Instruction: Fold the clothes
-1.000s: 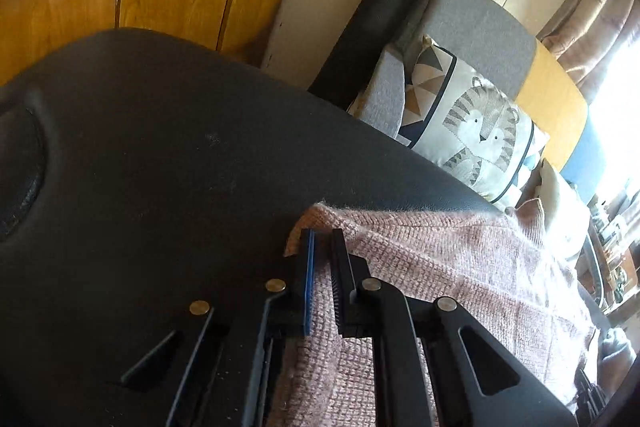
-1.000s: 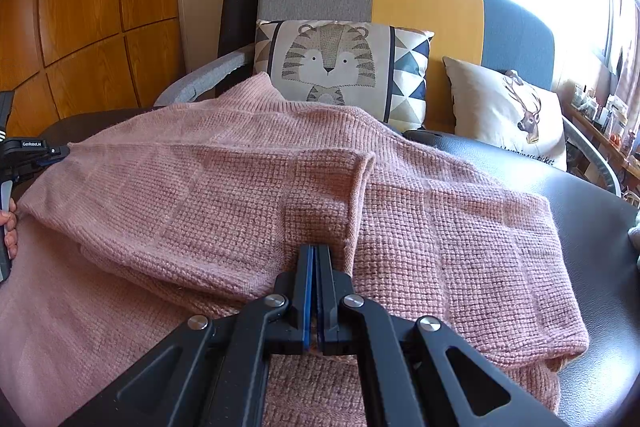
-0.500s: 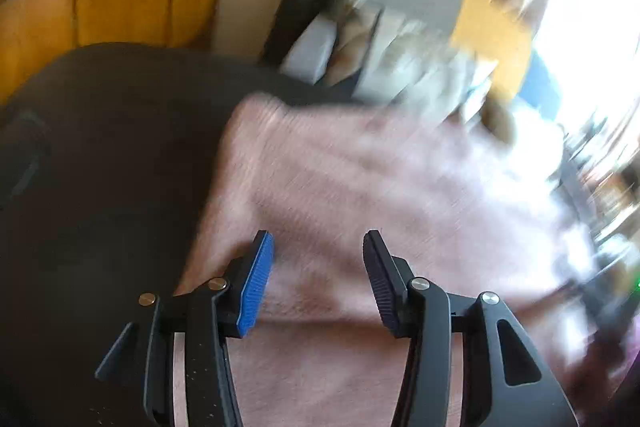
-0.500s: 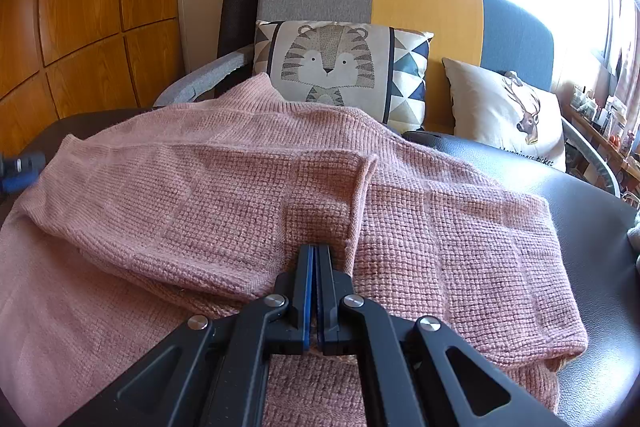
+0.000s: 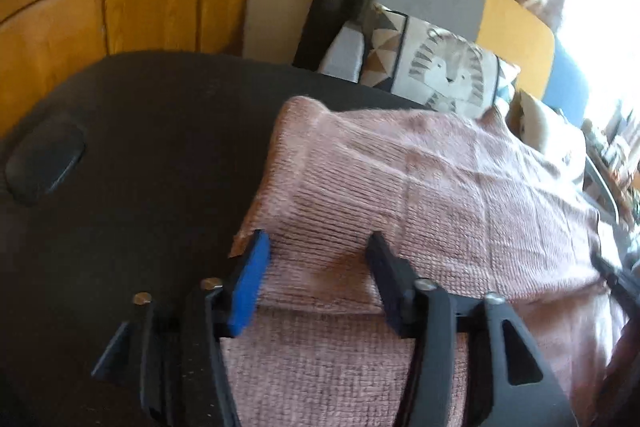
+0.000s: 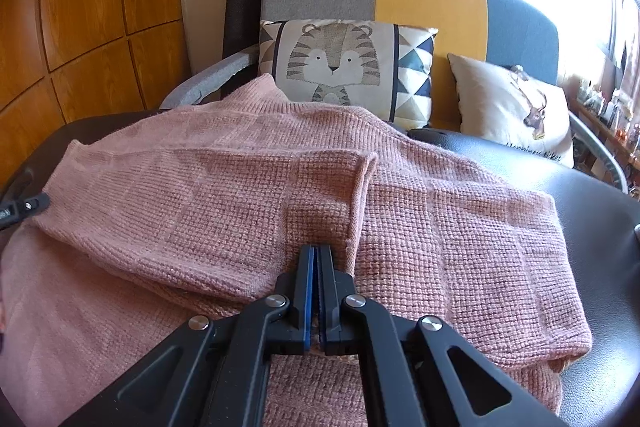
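Sweater (image 6: 248, 211), pink knit, lay spread over the dark seat (image 5: 132, 163), near the tiger cushion (image 6: 340, 63). 1 sleeve was already folded across the body; I judged the hem fold and the final halving were left. My left tongs (image 5: 316, 259) were opening, the sleeve's edge between the jaws but the pads not pressing it. My right tongs (image 6: 316, 259) were shut, pinched on a ridge of knit. The right sleeve I couldn't find, and the left view was blurred at its edge.
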`<state>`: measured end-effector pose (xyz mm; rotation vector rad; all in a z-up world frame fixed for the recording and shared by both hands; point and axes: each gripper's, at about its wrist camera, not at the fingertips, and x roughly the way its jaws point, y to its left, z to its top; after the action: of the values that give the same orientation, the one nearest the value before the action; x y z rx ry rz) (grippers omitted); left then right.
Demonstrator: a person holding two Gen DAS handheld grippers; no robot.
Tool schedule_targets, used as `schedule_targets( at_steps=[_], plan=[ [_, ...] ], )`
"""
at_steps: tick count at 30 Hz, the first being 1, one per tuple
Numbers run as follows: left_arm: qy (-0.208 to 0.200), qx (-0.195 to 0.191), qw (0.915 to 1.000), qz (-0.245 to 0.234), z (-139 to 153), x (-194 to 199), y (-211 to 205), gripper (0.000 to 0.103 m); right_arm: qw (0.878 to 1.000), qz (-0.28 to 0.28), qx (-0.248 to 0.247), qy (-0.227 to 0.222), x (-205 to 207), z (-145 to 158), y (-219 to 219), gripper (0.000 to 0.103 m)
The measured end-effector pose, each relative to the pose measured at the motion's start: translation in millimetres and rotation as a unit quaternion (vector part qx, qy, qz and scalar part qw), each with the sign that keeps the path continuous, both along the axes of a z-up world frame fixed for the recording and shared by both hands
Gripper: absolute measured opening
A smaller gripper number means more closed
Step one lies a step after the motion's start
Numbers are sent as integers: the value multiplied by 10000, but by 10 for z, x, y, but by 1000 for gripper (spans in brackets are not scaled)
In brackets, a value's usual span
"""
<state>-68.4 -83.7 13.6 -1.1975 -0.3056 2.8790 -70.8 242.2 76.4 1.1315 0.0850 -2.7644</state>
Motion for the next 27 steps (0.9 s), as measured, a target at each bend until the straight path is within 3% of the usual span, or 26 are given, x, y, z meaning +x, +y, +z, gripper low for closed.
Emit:
schedule_targets(
  at_steps=[2,4,6,9,14,16,19,21,23,25,27],
  plan=[
    [34,-47,10000,-2,21,105,-36,61,9998,44,89,-151,-21,91,-74,2],
    [65,8,10000,2,9,91,-59,61,9996,176,-224,16,39,256,-201,17],
    [86,76,9999,-1,15,125,-84,61,9963,542,-654,104,83,371,-450,17],
    [105,70,9999,-1,1,128,-82,61,9869,1372,-824,-188,76,369,-1117,10],
    [121,-2,9999,-1,-27,116,-64,61,9773,1967,-484,-619,51,45,-1812,7],
    [131,17,9999,-2,-33,125,-69,61,9789,1821,-453,-809,14,-103,-1767,2],
    [137,18,9999,-5,-41,127,-65,61,9773,1472,-1124,-1027,-71,-154,-1447,0],
    [142,18,9999,-4,-45,120,-61,61,9695,1402,-1629,-1178,-107,-119,-1272,3],
    [147,13,9999,-2,-48,122,-61,61,9664,1364,-1973,-921,-112,36,-1083,3],
    [149,13,9999,-5,-53,105,-57,61,9733,1130,-1903,-607,-193,167,-880,4],
    [157,19,9999,-5,-53,106,-59,61,9809,769,-1693,-577,-382,179,-685,4]
  ],
)
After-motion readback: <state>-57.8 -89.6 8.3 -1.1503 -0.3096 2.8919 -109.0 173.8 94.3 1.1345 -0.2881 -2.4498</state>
